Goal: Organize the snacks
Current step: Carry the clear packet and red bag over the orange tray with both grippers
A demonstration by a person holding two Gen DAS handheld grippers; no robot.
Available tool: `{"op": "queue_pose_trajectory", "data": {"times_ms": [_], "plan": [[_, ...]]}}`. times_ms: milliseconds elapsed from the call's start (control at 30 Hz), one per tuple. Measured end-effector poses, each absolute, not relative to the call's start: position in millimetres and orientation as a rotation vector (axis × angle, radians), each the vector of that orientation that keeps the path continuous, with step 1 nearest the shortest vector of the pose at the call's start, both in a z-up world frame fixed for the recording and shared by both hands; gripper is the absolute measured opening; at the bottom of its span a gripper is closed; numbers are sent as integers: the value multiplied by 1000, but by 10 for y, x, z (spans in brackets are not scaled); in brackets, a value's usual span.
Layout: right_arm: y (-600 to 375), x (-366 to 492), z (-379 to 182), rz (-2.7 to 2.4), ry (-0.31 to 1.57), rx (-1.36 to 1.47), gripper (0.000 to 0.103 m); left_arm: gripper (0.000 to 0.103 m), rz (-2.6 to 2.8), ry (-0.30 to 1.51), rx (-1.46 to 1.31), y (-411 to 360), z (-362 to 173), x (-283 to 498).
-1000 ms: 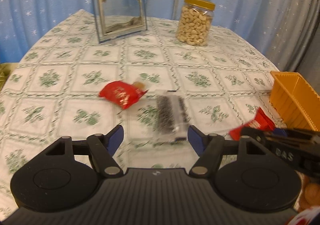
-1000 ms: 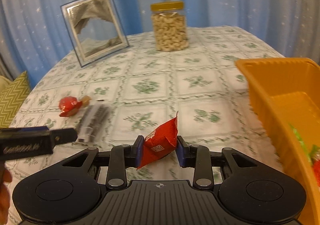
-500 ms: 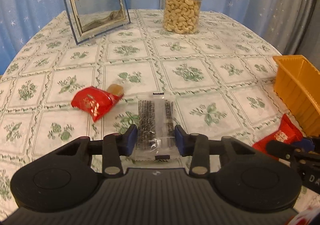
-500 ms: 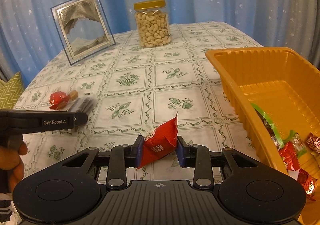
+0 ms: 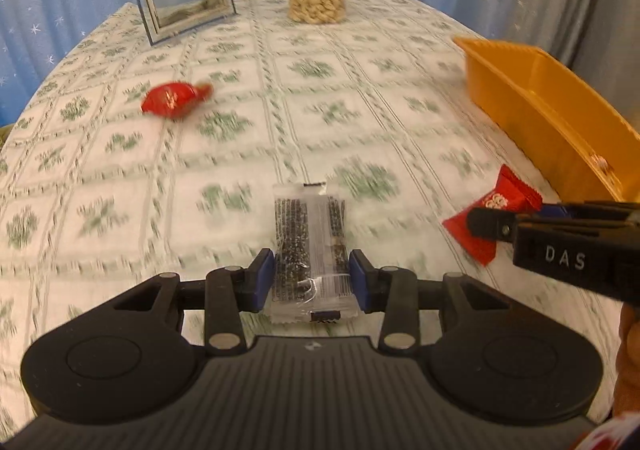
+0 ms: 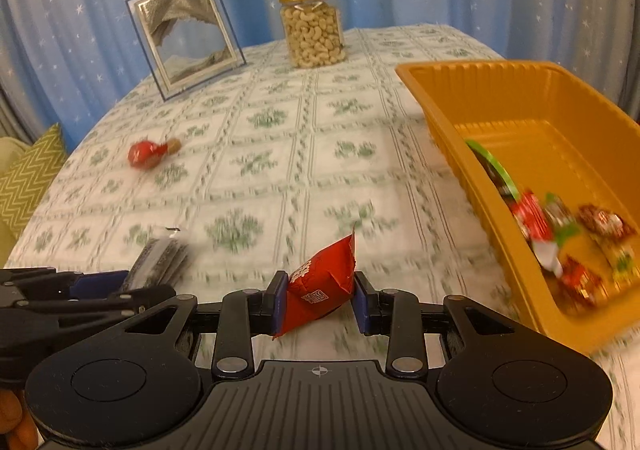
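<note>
While your right tongs [image 6: 320, 304] were clamped on the red packet [image 6: 320, 286], the orange tray [image 6: 520, 98] lay just to their right, nearer than to your left tongs [image 5: 311, 280], clamped on the clear sesame bar packet [image 5: 310, 246] pointing straight ahead.

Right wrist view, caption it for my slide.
Right hand-held gripper clamps a red foil snack packet beside the orange plastic tray of wrapped snacks.

the clear packet [image 5: 310, 246] is thin crinkly see-through film, and the red packet [image 6: 320, 286] is glossy foil-like wrap. the tray [image 6: 452, 122] looks like smooth, slightly shiny orange plastic with ribbed walls, and the jar [image 6: 312, 30] is clear with a matt yellow lid. a printed cloth [image 6: 280, 178] covers the counter, and both tongs are matt black plastic with blue pads [image 5: 264, 278].
</note>
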State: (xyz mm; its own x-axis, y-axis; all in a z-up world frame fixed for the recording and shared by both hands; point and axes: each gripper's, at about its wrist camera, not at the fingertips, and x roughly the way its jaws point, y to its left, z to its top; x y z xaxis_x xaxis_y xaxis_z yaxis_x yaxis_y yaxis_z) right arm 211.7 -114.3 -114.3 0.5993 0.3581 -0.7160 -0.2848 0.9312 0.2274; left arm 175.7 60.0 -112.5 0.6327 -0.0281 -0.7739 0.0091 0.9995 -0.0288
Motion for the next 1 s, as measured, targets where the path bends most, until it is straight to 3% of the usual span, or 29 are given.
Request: {"op": "queue_pose_trajectory", "data": {"times_ms": [400,533,1000], "plan": [[-1342,1918,-1106,359,851,113,34,42,-27,876,24,554,-1161,1883],[-1378,1898,-1088,357,849,115,34,35,-29,882,31,529,-1145,1869],[-1439,1700,-780,377,785,113,34,34,-15,859,-19,412,-817,1443]]}}
